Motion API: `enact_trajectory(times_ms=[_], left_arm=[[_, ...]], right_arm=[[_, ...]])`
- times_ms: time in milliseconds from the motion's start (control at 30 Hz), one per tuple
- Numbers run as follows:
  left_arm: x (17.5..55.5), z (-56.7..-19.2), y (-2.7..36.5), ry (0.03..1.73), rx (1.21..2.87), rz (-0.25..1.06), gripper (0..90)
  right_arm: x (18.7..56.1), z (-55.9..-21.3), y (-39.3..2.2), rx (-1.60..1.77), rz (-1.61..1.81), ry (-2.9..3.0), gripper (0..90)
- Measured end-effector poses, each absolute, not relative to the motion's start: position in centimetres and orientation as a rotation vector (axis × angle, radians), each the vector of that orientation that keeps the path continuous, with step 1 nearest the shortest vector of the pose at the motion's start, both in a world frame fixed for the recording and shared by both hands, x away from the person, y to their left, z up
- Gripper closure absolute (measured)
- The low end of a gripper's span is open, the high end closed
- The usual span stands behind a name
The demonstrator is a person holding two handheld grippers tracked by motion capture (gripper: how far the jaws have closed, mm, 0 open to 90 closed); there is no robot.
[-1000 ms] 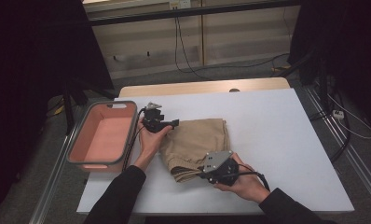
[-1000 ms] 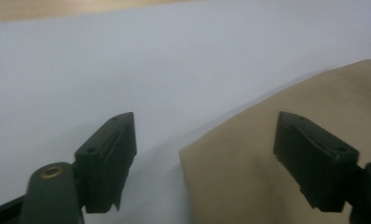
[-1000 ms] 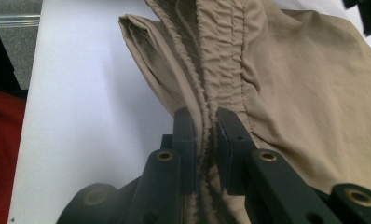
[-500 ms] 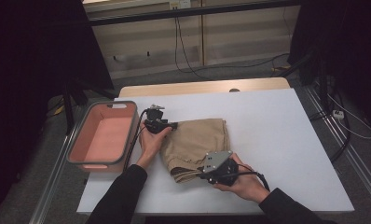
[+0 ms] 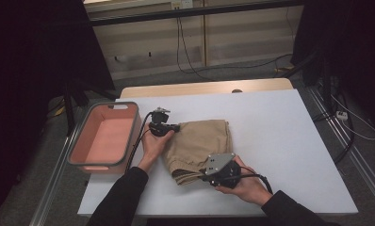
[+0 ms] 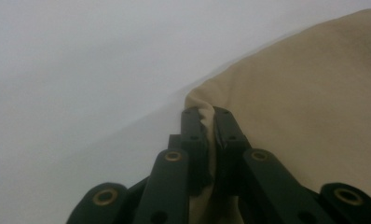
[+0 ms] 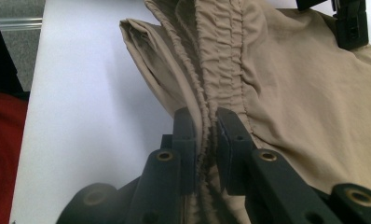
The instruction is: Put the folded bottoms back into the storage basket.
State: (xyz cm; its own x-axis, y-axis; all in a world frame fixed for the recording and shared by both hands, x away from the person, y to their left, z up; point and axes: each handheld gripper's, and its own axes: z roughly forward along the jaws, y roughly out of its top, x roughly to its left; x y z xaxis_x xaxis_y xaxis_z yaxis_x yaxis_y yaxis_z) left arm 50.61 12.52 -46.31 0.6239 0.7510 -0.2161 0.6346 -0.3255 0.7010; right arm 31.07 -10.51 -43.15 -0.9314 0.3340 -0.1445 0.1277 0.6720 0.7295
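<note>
A folded tan garment [image 5: 198, 148] lies on the white table [image 5: 280, 141]. My left gripper [image 5: 177, 127] sits at the garment's far left corner; its jaws have just been closing and now pinch the cloth edge [image 6: 207, 116] between them. My right gripper [image 5: 205, 175] holds the near edge, shut on the gathered elastic waistband [image 7: 206, 126]. In the right gripper view the tan garment [image 7: 291, 93] spreads away from the jaws, and the left gripper's black tips [image 7: 349, 23] show at the top right corner.
A pink bin [image 5: 105, 136] with a grey rim stands at the table's left edge, close to my left hand. Cables and dark stands lie on the floor beyond and to the right of the table.
The left gripper's jaws have come together on the garment's corner. The right hand and the garment have stayed where they were.
</note>
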Motion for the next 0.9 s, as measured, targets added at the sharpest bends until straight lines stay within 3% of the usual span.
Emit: enact_trajectory(times_ms=[900], left_arm=[[49.8,-42.6,13.7,0.970,1.916,0.225,85.0]], right_arm=[[30.9,-42.5,-10.6,0.406,1.226,2.551,79.4]])
